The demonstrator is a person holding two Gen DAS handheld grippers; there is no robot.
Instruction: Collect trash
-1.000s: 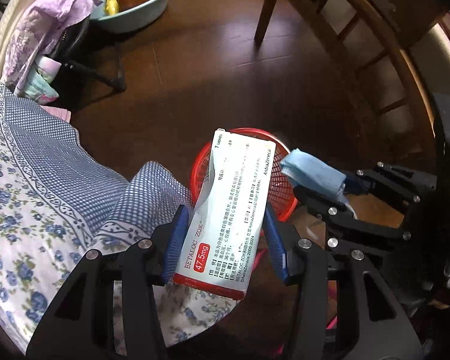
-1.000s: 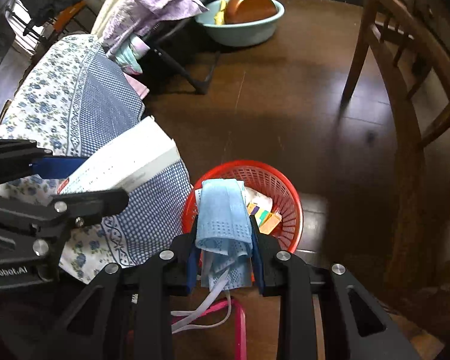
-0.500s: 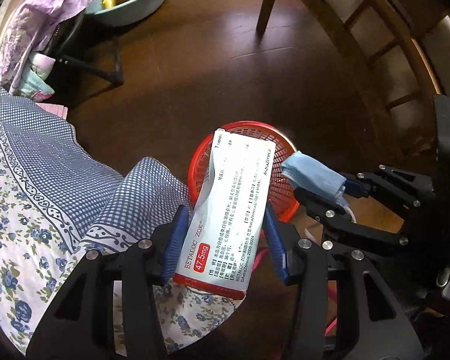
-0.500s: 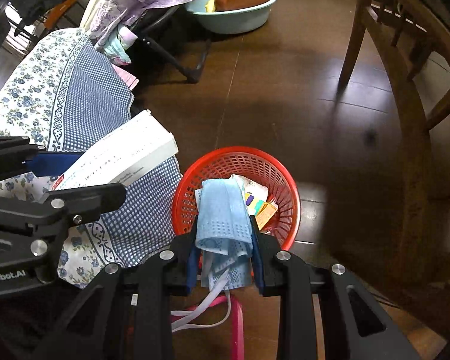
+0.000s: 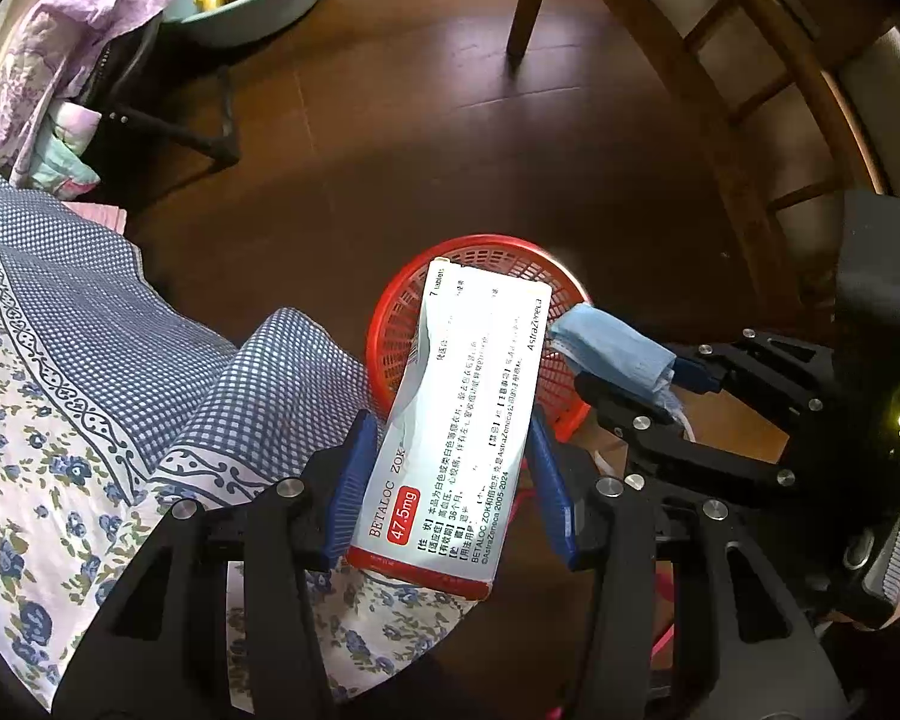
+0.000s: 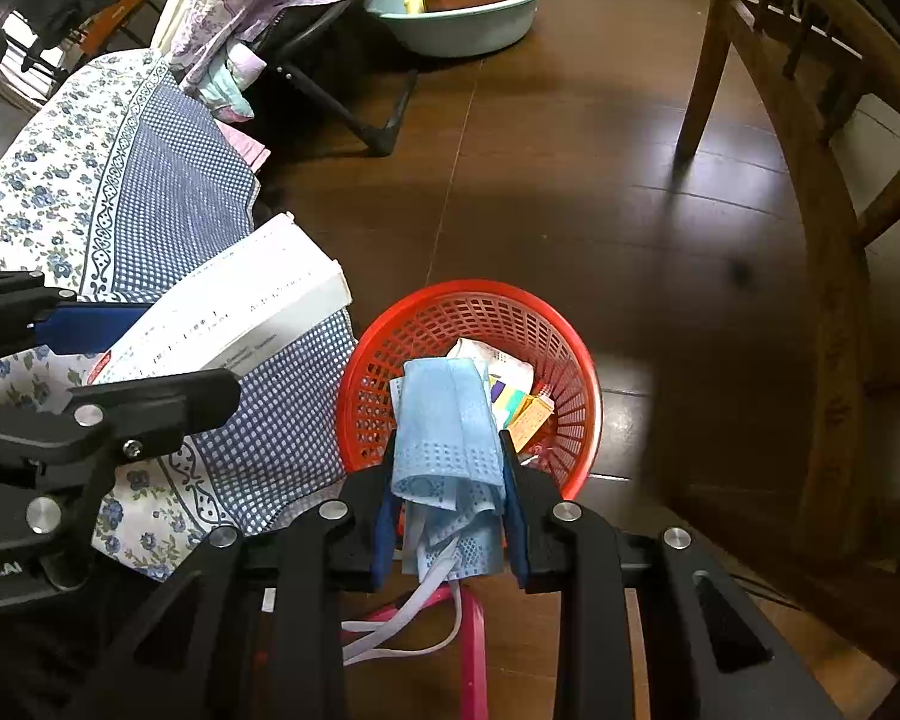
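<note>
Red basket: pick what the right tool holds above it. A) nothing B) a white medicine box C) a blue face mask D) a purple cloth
C: in the right wrist view the right tool is shut on a crumpled blue face mask, its white ear loops dangling below, over the near rim of the red basket.

Held white, red-trimmed medicine box (image 5: 462,420) and crumpled blue face mask (image 6: 450,426) above red mesh basket (image 6: 570,360) already containing paper scraps.
</note>
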